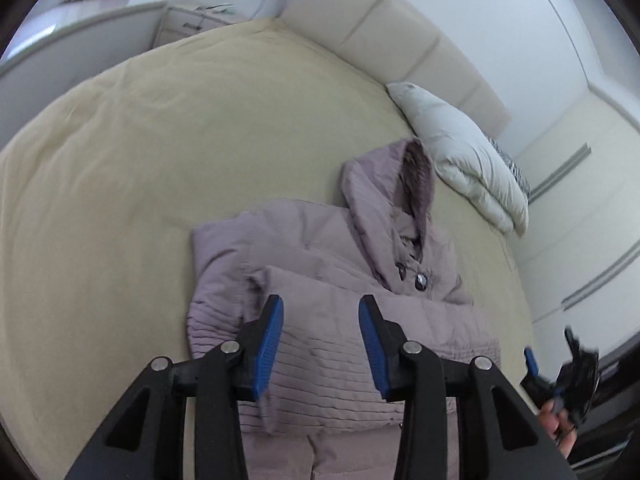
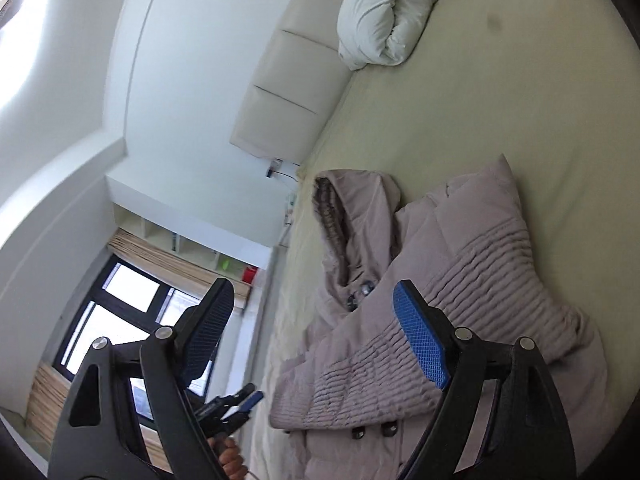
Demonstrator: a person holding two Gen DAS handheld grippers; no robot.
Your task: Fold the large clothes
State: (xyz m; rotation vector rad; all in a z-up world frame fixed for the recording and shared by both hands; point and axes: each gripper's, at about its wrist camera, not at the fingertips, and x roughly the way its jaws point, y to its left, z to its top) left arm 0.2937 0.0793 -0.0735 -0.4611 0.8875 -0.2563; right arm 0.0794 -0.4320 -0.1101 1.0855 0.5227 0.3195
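Note:
A mauve hooded puffer coat [image 1: 328, 304] lies face up on the bed [image 1: 180, 140], hood toward the headboard, both sleeves folded across its chest. My left gripper [image 1: 320, 320] is open and empty, held just above the folded sleeves. My right gripper [image 2: 316, 312] is open and empty, held above the coat [image 2: 460, 280] at its side. The right gripper shows at the right edge of the left wrist view [image 1: 560, 376]; the left gripper shows low in the right wrist view [image 2: 236, 408].
A folded white duvet [image 1: 468, 160] lies by the padded headboard [image 1: 400, 36]. A nightstand [image 1: 192, 20] stands at the bed's far corner. A wardrobe [image 1: 580, 220] lines the right wall. A window [image 2: 120, 320] and shelves [image 2: 192, 248] are beyond the bed.

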